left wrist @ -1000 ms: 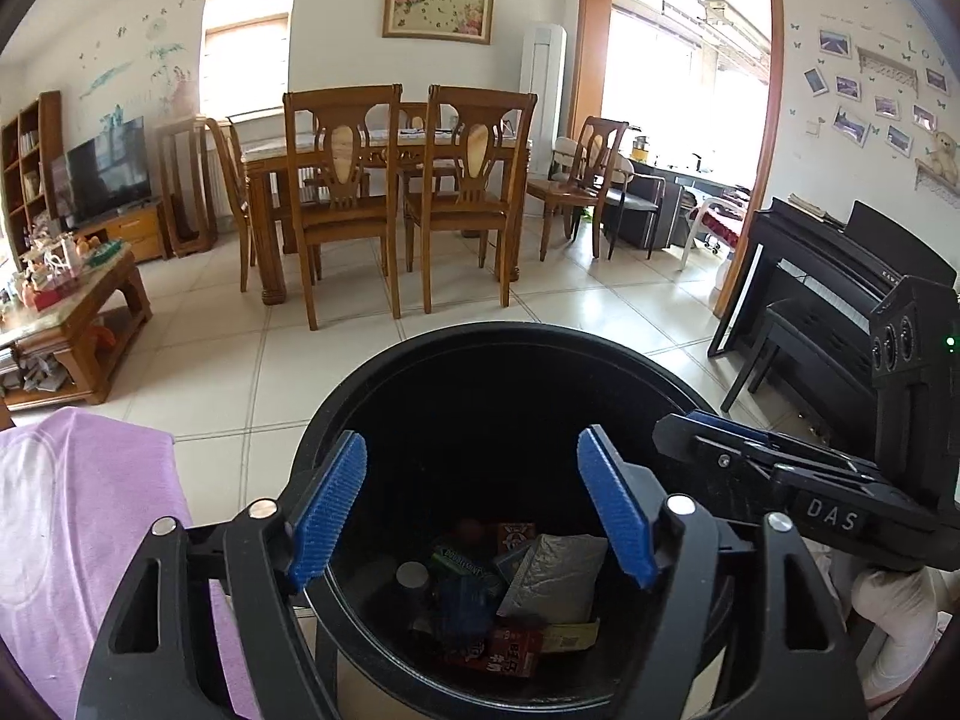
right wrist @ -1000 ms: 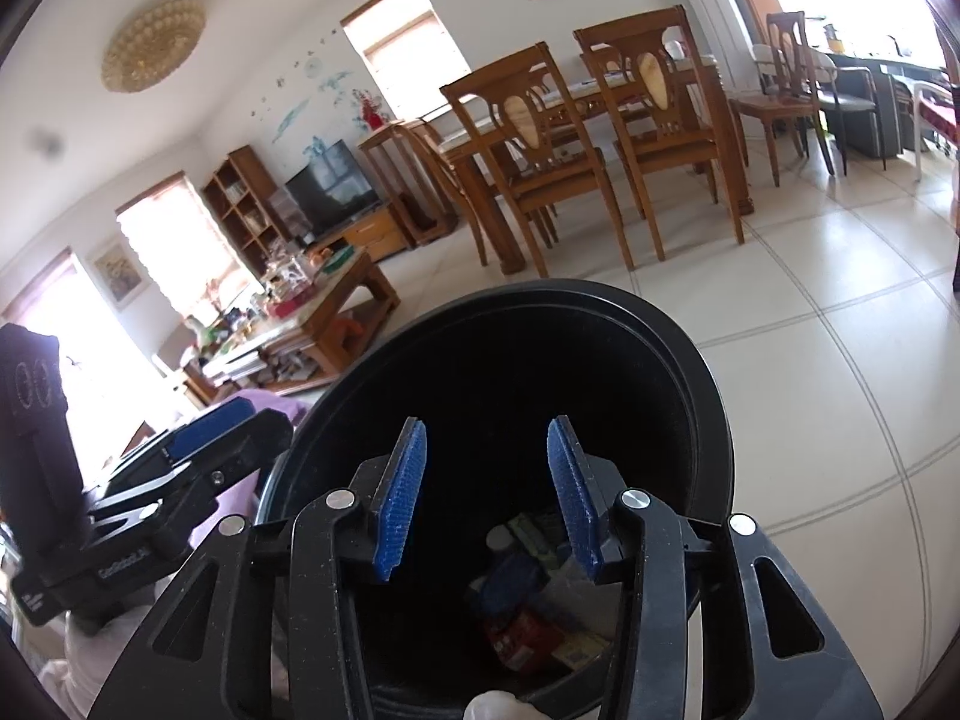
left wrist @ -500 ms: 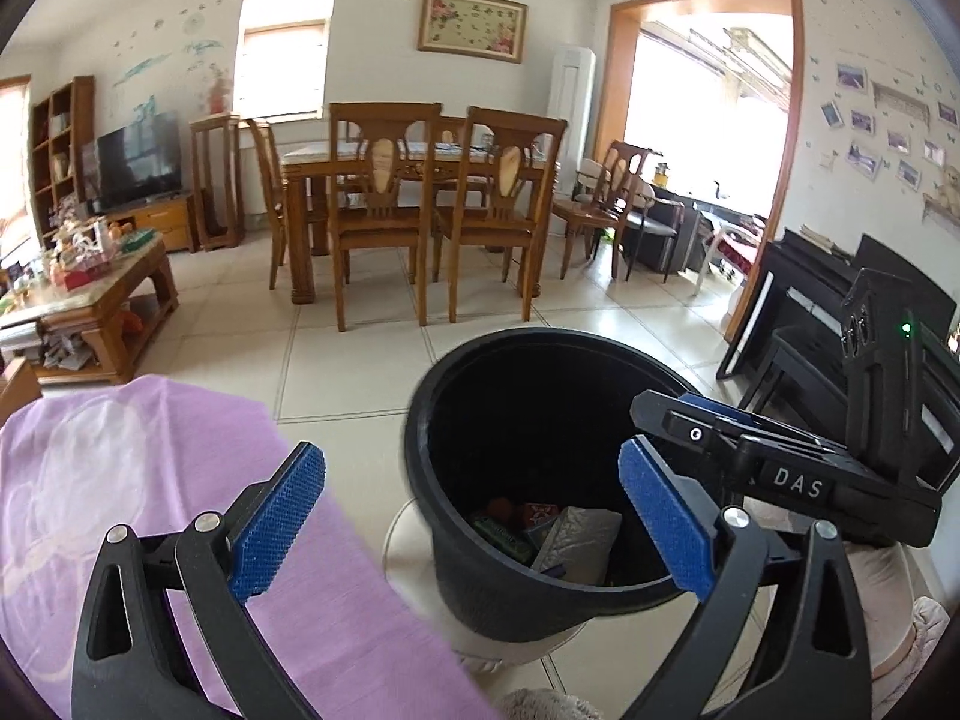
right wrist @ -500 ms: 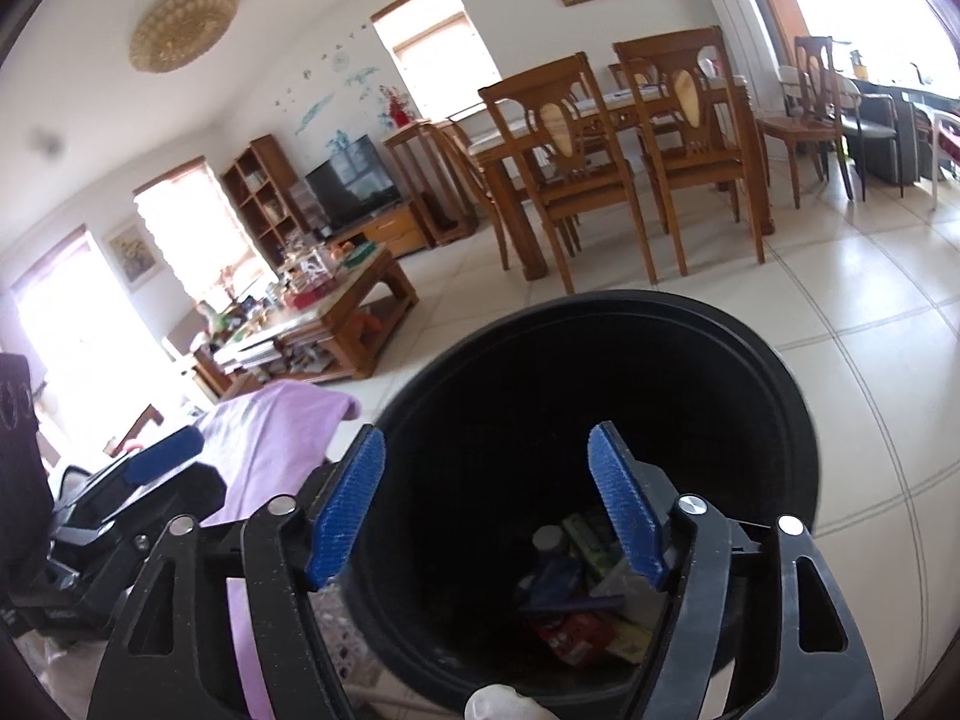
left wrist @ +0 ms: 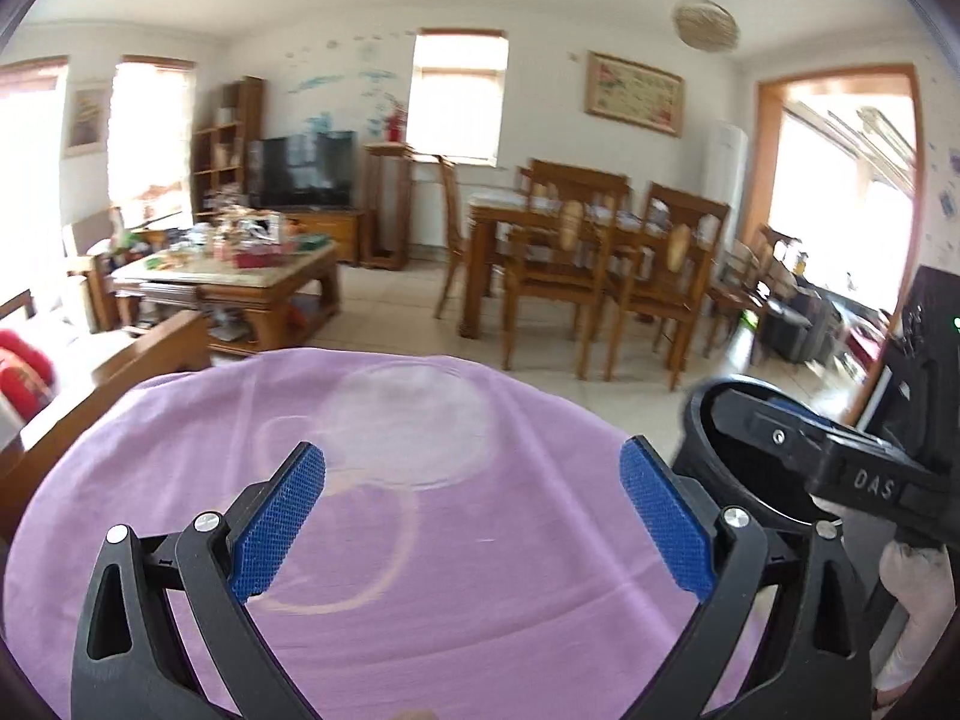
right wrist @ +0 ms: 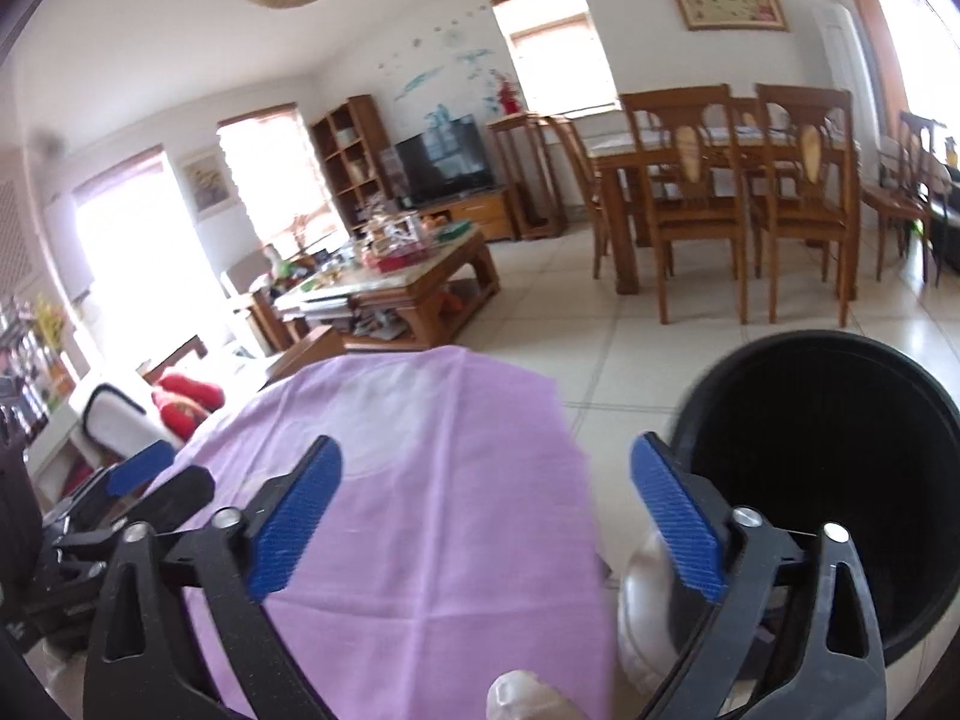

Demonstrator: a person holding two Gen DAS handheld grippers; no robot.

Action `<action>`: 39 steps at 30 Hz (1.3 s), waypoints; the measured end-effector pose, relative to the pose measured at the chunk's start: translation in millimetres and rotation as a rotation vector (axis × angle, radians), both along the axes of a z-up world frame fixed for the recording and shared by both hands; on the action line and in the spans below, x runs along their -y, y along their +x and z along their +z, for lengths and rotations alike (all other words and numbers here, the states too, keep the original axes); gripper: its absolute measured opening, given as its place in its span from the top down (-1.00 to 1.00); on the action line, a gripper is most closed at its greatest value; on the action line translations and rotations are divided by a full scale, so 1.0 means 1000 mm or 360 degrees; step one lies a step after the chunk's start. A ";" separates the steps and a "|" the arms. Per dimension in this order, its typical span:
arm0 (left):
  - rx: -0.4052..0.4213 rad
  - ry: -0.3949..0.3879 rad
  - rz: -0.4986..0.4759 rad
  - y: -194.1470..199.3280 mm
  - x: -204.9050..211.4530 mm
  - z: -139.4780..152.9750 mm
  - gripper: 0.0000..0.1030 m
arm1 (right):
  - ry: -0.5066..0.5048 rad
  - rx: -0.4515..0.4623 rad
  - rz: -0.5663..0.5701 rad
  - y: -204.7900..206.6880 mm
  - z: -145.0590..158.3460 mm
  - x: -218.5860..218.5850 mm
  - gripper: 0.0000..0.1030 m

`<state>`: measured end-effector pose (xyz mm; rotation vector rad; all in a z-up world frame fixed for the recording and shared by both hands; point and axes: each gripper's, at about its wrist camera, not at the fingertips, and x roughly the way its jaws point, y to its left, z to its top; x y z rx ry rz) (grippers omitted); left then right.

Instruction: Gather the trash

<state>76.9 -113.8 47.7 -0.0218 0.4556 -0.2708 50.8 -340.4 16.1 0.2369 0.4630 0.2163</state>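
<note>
Both grippers gape empty beside black bin (right wrist: 822,456), contents unseen.

Black round trash bin (right wrist: 822,480) upright on tiled floor (right wrist: 660,348).

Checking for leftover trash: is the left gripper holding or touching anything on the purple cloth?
Apart. In the left wrist view the left gripper has its jaws wide open, with only bare purple cloth showing between the blue pads.

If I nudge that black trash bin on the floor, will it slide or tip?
The black trash bin looks wide and squat, so tipping seems unlikely. It stands on glossy floor tiles, so it would probably slide. Its walls look like thin plastic, so likely light.
</note>
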 end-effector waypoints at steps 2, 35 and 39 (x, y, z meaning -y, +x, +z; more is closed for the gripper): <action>0.0047 -0.0005 0.0092 -0.004 -0.026 0.001 -0.90 | -0.0031 0.0057 0.0049 0.003 0.003 -0.034 -0.90; 0.0039 0.0007 0.0745 -0.023 -0.154 -0.019 -0.90 | -0.0198 0.0479 0.0305 -0.014 -0.009 -0.161 -0.90; 0.0050 0.0007 0.0723 -0.023 -0.155 -0.019 -0.90 | -0.0180 0.0479 0.0316 -0.014 -0.009 -0.158 -0.90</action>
